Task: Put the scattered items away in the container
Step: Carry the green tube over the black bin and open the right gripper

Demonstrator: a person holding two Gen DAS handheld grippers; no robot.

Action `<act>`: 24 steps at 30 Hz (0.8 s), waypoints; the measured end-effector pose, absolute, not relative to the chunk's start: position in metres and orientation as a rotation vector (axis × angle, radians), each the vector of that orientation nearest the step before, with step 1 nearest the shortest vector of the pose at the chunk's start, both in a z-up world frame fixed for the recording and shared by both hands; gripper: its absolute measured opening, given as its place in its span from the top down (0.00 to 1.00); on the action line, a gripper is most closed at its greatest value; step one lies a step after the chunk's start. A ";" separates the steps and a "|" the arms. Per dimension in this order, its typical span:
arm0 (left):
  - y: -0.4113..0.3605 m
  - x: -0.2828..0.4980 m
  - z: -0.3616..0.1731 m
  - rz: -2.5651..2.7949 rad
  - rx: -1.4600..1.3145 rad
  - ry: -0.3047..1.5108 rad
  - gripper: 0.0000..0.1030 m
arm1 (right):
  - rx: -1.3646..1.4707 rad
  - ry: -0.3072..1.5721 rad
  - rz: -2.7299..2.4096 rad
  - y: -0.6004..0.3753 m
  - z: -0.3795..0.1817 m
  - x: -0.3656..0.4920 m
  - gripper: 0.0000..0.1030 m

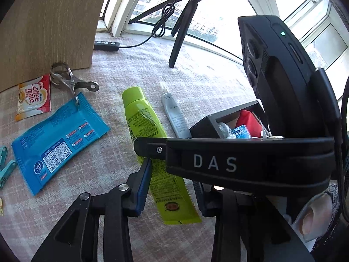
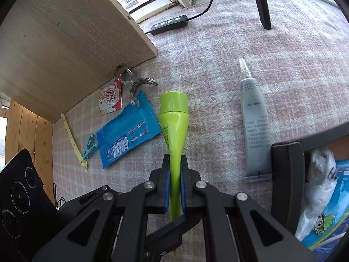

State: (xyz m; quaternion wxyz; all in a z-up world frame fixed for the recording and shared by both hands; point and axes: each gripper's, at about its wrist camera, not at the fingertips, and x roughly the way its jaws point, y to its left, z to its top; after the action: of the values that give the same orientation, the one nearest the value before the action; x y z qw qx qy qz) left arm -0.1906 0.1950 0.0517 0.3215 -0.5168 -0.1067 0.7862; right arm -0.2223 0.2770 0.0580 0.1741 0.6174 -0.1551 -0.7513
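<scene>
A lime-green tube (image 2: 173, 118) lies on the checked cloth, and my right gripper (image 2: 174, 174) is shut on its flattened tail. In the left wrist view the same green tube (image 1: 141, 118) runs between the fingers of my left gripper (image 1: 172, 192). The blue pads stand close to its edges without pressing, and the right finger is partly hidden by the right gripper's body (image 1: 218, 163). The black container (image 1: 202, 128) sits just right of the tube with a red pack and other items inside. The container (image 2: 285, 174) also shows in the right wrist view, holding a plastic bag.
Loose on the cloth are a grey tube (image 2: 255, 126), a blue wipes pack (image 2: 126, 131), a Coffee mate sachet (image 2: 110, 97), a metal clip (image 2: 135, 83), teal pegs (image 2: 89, 146) and a yellow stick sachet (image 2: 72, 139). A wooden panel (image 1: 48, 21) stands left and a tripod leg (image 1: 178, 41) behind.
</scene>
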 end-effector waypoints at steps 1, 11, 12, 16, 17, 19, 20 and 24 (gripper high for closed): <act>0.197 -0.190 0.057 2.065 -1.348 -0.277 0.68 | 1.741 -0.456 -2.137 0.280 0.063 -0.220 0.93; 0.246 -0.172 0.116 2.013 -1.190 -0.175 0.67 | 1.628 -0.523 -2.307 0.342 0.112 -0.207 0.93; 0.254 -0.170 0.122 2.000 -1.176 -0.167 0.67 | 1.620 -0.536 -2.325 0.352 0.120 -0.204 0.93; 0.292 -0.157 0.145 1.923 -1.120 -0.129 0.67 | 1.605 -0.579 -2.429 0.392 0.149 -0.188 0.93; 0.304 -0.153 0.151 1.905 -1.104 -0.118 0.67 | 1.599 -0.590 -2.460 0.403 0.156 -0.183 0.93; 0.327 -0.147 0.160 1.861 -1.081 -0.105 0.67 | 1.593 -0.617 -2.516 0.428 0.168 -0.172 0.93; 0.338 -0.144 0.164 1.840 -1.073 -0.100 0.67 | 1.596 -0.631 -2.540 0.440 0.173 -0.166 0.93; 0.381 -0.135 0.172 1.816 -1.098 -0.036 0.62 | 1.625 -0.590 -2.672 0.479 0.189 -0.148 0.91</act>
State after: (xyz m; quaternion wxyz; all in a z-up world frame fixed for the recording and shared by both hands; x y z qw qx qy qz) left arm -0.1349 0.3814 0.1722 0.4878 -0.4516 -0.0148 0.7469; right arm -0.1482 0.4787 0.1888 -0.0206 0.5105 -0.1852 -0.8394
